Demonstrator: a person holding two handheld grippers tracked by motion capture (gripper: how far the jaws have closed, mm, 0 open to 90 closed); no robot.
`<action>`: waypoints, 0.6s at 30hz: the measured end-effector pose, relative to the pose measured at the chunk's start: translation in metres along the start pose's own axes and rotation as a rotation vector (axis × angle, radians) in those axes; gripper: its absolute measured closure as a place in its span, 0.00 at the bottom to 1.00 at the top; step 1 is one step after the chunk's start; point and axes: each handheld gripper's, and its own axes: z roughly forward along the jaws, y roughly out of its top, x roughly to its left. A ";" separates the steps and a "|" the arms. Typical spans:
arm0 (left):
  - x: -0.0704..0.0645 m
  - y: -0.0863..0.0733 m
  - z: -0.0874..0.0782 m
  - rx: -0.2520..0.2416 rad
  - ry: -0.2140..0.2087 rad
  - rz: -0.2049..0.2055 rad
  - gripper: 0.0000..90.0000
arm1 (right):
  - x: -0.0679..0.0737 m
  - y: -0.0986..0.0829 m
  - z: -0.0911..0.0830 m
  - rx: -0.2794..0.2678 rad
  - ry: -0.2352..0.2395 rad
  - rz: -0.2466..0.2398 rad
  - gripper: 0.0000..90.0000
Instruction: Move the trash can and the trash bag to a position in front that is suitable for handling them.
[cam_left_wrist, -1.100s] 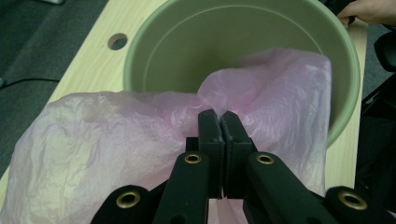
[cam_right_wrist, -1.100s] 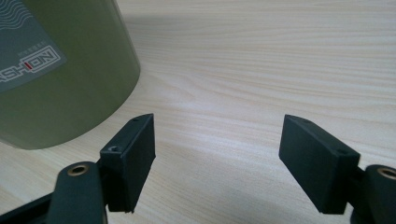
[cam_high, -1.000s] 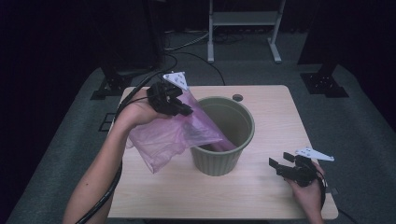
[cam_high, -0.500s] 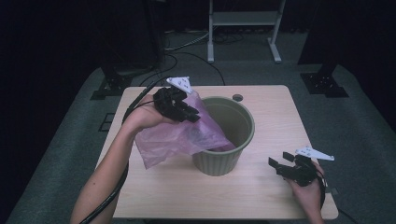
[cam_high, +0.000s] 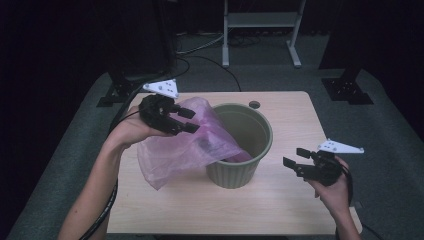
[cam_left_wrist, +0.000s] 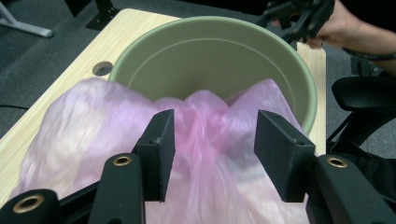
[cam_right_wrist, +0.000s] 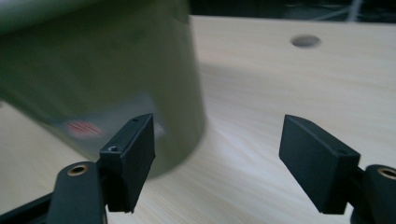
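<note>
A thin pink plastic bag (cam_high: 170, 155) drapes over the near-left rim of a round green bin (cam_high: 235, 175), with one end hanging inside it. My left gripper (cam_high: 190, 121) hovers over the bag at the bin's left and is open. In the left gripper view the pink bag (cam_left_wrist: 210, 186) bulges between the spread jaws of my left gripper (cam_left_wrist: 215, 122), and the bin (cam_left_wrist: 215, 51) lies just beyond. My right gripper (cam_high: 294, 157) stands open to the right of the bin, holding nothing. In the right gripper view my right gripper (cam_right_wrist: 219, 126) faces the bin's wall (cam_right_wrist: 102, 70).
The light wooden table (cam_high: 300, 210) has a cable hole (cam_high: 254, 104) behind the bin. Bare tabletop lies in front of and right of the bin. A metal stand (cam_high: 260, 20) and dark equipment sit on the floor beyond. A black chair (cam_left_wrist: 364, 93) stands beside the table.
My left gripper has opened and drawn back to the left, and the bag has slumped onto the bin's rim. The right gripper has risen slightly toward the bin.
</note>
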 end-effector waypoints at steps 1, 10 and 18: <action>0.000 -0.004 -0.003 -0.003 0.003 -0.005 0.48 | 0.003 0.009 -0.002 -0.004 0.024 -0.006 0.29; 0.001 -0.038 -0.032 -0.047 0.045 -0.056 0.35 | 0.041 0.086 -0.008 -0.014 0.155 -0.134 0.22; -0.001 -0.066 -0.054 -0.067 0.079 -0.087 0.30 | 0.091 0.131 0.038 0.103 0.264 -0.297 0.20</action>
